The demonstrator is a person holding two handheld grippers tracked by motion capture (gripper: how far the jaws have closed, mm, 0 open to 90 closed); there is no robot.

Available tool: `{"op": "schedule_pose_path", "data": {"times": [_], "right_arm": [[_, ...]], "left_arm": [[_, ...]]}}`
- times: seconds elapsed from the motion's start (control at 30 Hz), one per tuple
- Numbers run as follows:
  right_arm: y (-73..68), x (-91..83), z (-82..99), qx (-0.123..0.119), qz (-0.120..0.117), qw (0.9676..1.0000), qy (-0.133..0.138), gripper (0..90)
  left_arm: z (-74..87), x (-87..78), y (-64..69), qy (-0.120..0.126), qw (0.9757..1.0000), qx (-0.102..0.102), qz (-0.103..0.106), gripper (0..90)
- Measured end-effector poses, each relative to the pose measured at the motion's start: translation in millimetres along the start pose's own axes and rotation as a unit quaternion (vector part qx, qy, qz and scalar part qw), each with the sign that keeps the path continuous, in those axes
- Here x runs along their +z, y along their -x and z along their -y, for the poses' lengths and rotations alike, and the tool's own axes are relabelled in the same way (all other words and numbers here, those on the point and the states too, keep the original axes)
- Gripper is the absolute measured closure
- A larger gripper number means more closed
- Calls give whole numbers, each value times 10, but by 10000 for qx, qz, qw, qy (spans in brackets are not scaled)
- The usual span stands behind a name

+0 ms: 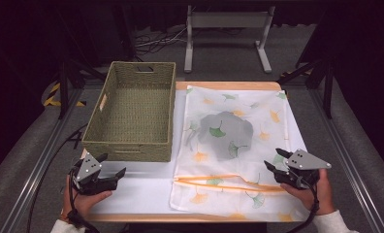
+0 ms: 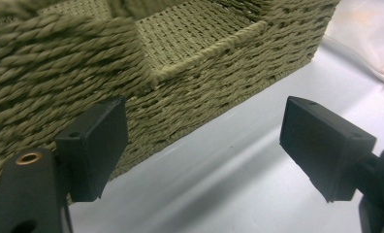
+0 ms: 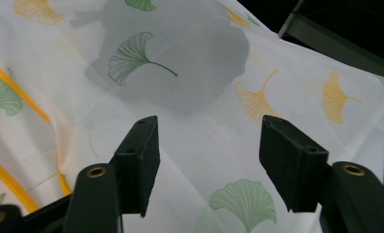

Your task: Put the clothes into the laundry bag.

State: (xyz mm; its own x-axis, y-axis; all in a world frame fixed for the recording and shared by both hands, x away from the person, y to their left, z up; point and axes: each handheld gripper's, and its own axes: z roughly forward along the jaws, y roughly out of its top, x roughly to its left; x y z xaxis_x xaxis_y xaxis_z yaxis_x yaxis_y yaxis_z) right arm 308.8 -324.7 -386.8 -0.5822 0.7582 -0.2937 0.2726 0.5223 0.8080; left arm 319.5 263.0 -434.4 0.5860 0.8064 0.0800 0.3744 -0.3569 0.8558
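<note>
A white cloth bag (image 1: 267,126) printed with green and yellow ginkgo leaves lies flat on the right half of the table. A grey shape (image 1: 226,136) shows through its fabric near the middle. An orange strip (image 1: 229,178) runs across its near end. My right gripper (image 1: 273,158) is open at the bag's right edge, with nothing between its jaws. In the right gripper view the open gripper (image 3: 207,126) hovers over the bag (image 3: 287,63), the grey shape (image 3: 190,53) beyond it. My left gripper (image 1: 113,164) is open and empty by the woven basket's (image 1: 132,145) near corner.
The olive basket (image 2: 180,73) is empty and stands on the table's left half, close ahead of my left gripper (image 2: 204,116). Bare white tabletop (image 1: 141,184) lies between the two hands. A grey metal stand (image 1: 226,29) and cables sit on the floor behind the table.
</note>
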Motion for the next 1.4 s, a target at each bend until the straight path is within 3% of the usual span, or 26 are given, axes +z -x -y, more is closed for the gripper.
{"op": "schedule_pose_path", "data": {"times": [0.3, 0.47, 0.5, 0.73, 0.93, 1.07, 1.4], "right_arm": [[168, 46, 146, 216, 362, 9991, 20, 298], [264, 79, 241, 382, 549, 9978, 38, 250], [305, 90, 286, 432, 661, 9969, 35, 237], [449, 98, 485, 866, 851, 9926, 63, 183], [501, 93, 623, 1159, 899, 9892, 49, 159], [500, 93, 666, 1171, 930, 9888, -21, 149], [438, 66, 646, 1030, 991, 9897, -46, 147]], "left_arm": [[89, -5, -97, 0, 9999, -127, -54, 145], [115, 12, -119, -64, 10000, -48, -58, 131], [128, 13, -133, -82, 9999, -73, -69, 131], [205, 2, -239, -78, 9994, -307, -102, 119], [238, 59, -239, -306, 9991, -285, -99, 101], [235, 47, -253, -238, 9989, -399, -106, 97], [210, 37, -249, -90, 9993, -373, -49, 92]]}}
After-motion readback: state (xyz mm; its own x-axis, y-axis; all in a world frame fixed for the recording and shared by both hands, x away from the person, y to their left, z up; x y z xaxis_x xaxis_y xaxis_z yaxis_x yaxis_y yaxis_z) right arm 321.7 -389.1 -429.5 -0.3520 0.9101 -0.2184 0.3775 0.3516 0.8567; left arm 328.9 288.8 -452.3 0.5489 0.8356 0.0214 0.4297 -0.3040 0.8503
